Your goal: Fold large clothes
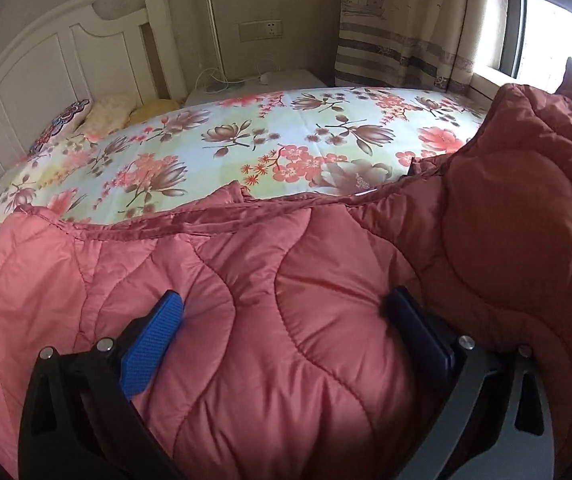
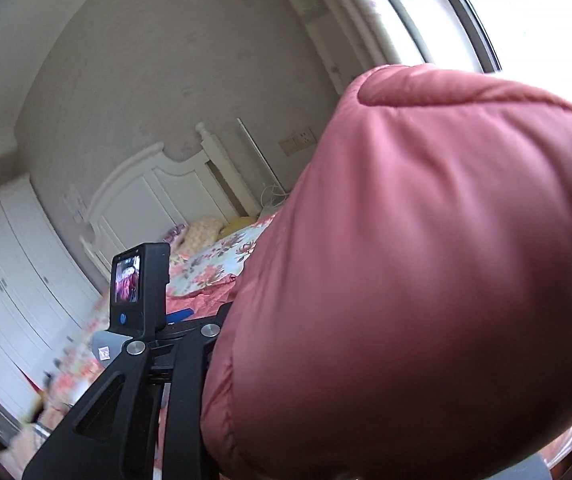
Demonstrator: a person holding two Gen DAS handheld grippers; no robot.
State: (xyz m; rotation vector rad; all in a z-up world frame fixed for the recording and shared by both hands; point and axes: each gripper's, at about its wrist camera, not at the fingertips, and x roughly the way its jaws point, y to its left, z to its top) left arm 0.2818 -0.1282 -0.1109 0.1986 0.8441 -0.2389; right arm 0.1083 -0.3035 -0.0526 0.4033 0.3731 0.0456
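Pink-red quilted padded garment with wavy stitch lines [image 1: 286, 320] is spread over the near part of a bed with a floral-print sheet [image 1: 214, 140], bound edge running across the middle of the left wrist view; a darker raised fold of it sits at right.

Left gripper [image 1: 282, 312]: blue textured pads [image 1: 154, 344] stand wide apart, a puffy bulge of the garment lies between them, and they don't look to be pinching it, so open.

Right gripper [image 2: 214, 360]: fingertips buried in a big bunch of the garment [image 2: 426, 260] held up off the bed and filling most of that view; it looks clamped on the fabric.

White panelled headboard [image 1: 66, 52] and patterned curtain [image 1: 402, 20] behind.

Risks, judged: slippery padded fabric could slide out of the right grip since only a bunch is caught. Left jaws may close on too thick a wad and fold unevenly. The lifted part blocks the right view, so edge alignment is a guess.
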